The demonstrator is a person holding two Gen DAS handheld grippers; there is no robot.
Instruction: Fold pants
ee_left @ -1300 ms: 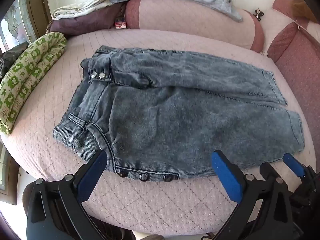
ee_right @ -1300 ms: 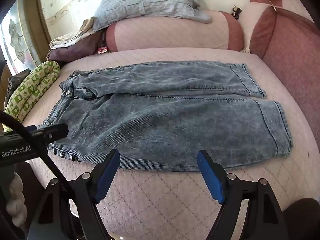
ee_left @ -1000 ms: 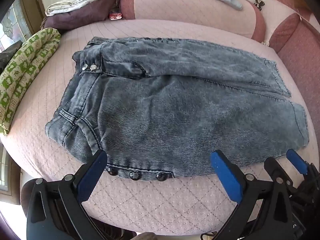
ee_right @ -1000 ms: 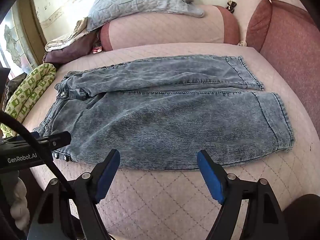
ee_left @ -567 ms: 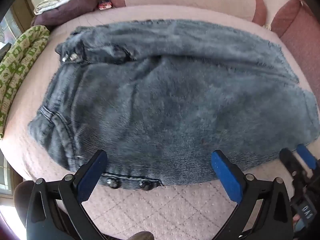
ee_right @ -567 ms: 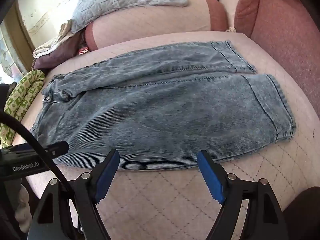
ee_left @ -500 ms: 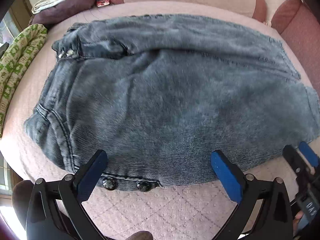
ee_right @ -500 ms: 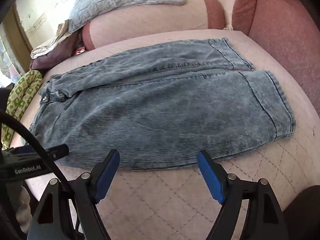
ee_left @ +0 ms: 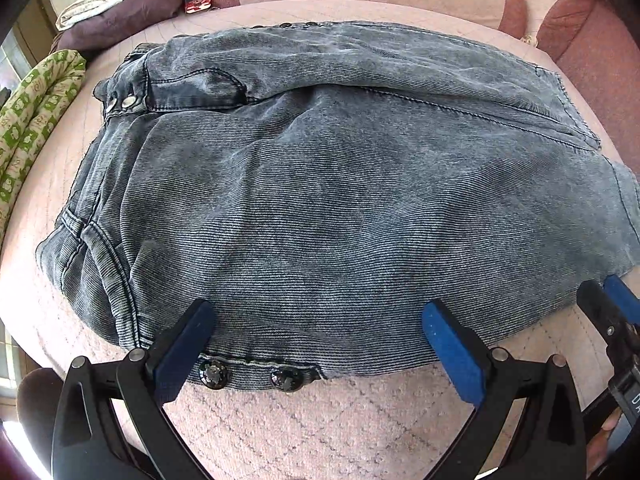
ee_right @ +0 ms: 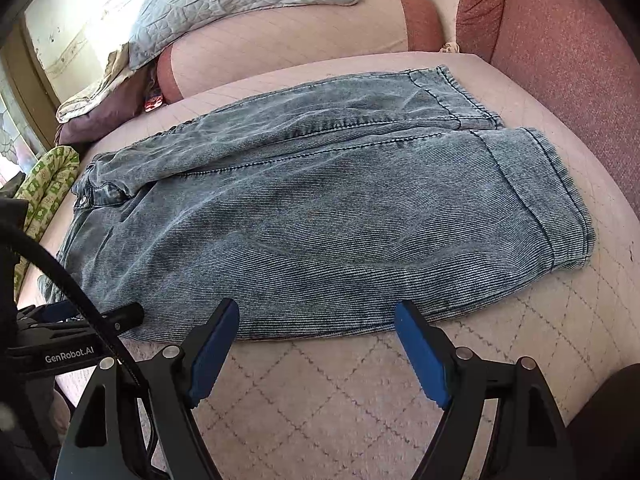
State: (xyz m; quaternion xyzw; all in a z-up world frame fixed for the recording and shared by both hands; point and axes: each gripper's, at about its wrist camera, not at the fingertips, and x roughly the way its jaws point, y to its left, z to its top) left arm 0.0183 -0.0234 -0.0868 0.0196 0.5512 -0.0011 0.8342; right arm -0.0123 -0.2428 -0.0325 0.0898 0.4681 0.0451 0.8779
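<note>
At the far left a green patterned roll [ee_left: 36, 116] is seen along the edge of the pink quilted bed [ee_left: 320, 420]. The pants [ee_left: 340, 200], of washed denim, are spread flat across the bed, waistband to the left and cuffs to the right, the two legs side by side. The left hand-held gripper [ee_left: 316, 344] is held with its jaws wide apart over the near hem by the snap buttons [ee_left: 248, 376], with nothing between them. The right hand-held gripper [ee_right: 316, 344] is likewise spread and empty, just short of the near leg's edge. The denim is judged soft yet fairly heavy, likely to drape and drag; the near seam at hip and lower leg is best pinched.
</note>
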